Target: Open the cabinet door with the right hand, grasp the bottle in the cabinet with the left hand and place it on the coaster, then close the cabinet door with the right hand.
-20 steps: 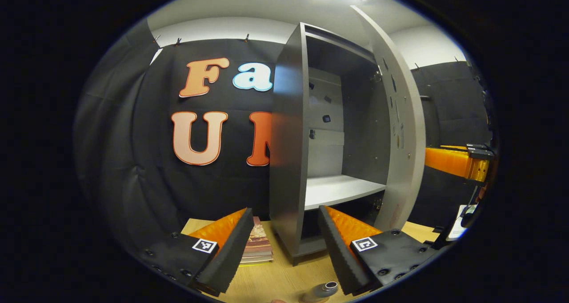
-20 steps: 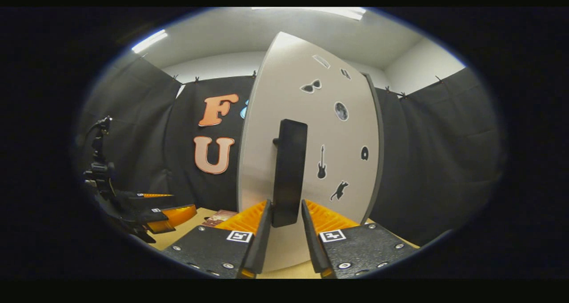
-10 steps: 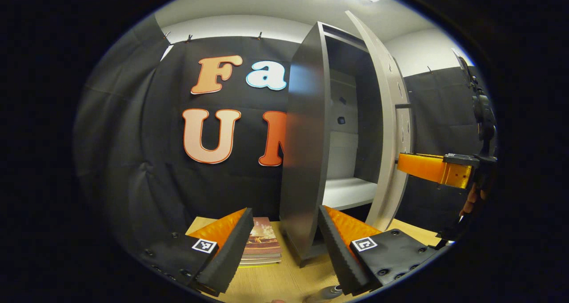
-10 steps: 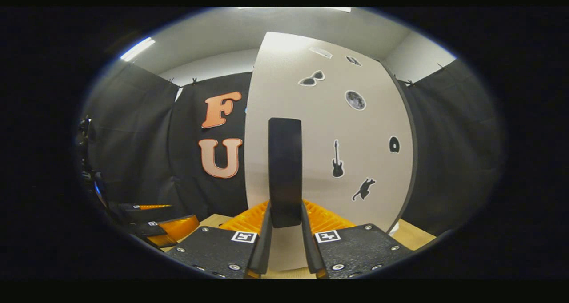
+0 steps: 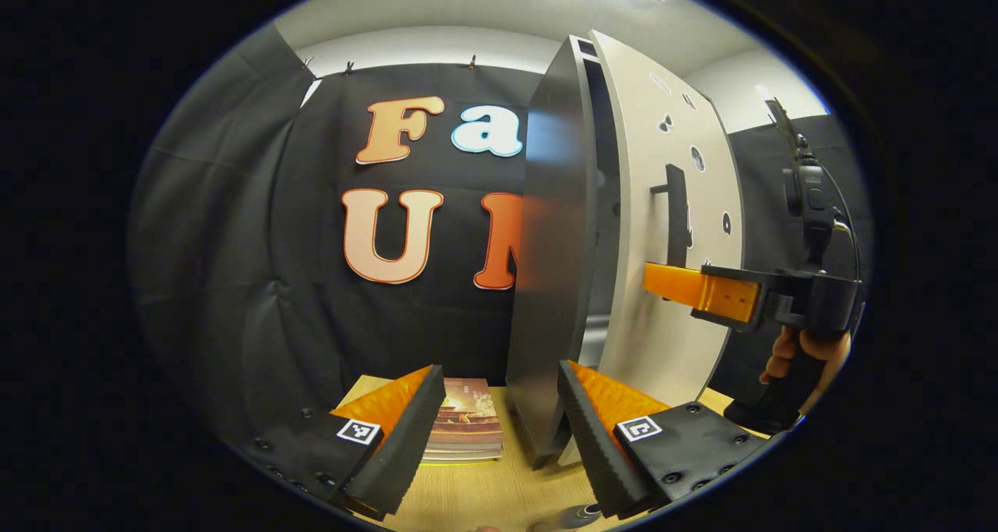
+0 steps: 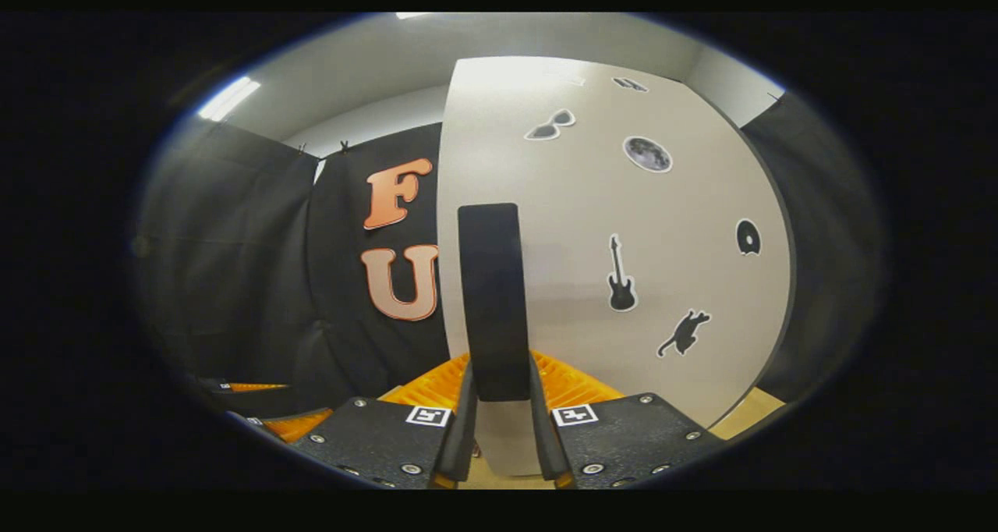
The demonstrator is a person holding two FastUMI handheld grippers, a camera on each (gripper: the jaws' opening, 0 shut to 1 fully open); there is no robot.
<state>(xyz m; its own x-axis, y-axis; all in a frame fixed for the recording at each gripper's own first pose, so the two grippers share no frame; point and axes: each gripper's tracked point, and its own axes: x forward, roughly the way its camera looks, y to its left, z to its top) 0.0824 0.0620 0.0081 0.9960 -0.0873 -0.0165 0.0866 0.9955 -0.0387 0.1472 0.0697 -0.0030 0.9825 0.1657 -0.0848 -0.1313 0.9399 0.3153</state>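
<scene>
Closing door point(image 6: 616, 204) nearly shut, right gripper point(image 6: 499, 407) clamped on handle point(image 6: 491, 298). Left gripper point(image 5: 499, 430) wide, empty; bottle point(image 5: 577, 514) at 6 o'clock, coaster unconfirmed.

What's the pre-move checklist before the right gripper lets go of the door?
1. Right gripper on the handle: ok, both fingers press on the handle's lower end.
2. Cabinet door shut: not ok, a narrow gap shows along the cabinet front edge in the left gripper view.
3. Left gripper clear of the door: ok, open, empty and low over the table in front of the cabinet.
4. Bottle out of the cabinet: ok, its top shows at the bottom edge of the left gripper view.
5. Bottle on the coaster: cannot tell, its base is cut off.
6. Books clear of the door: ok, left of the cabinet.
</scene>
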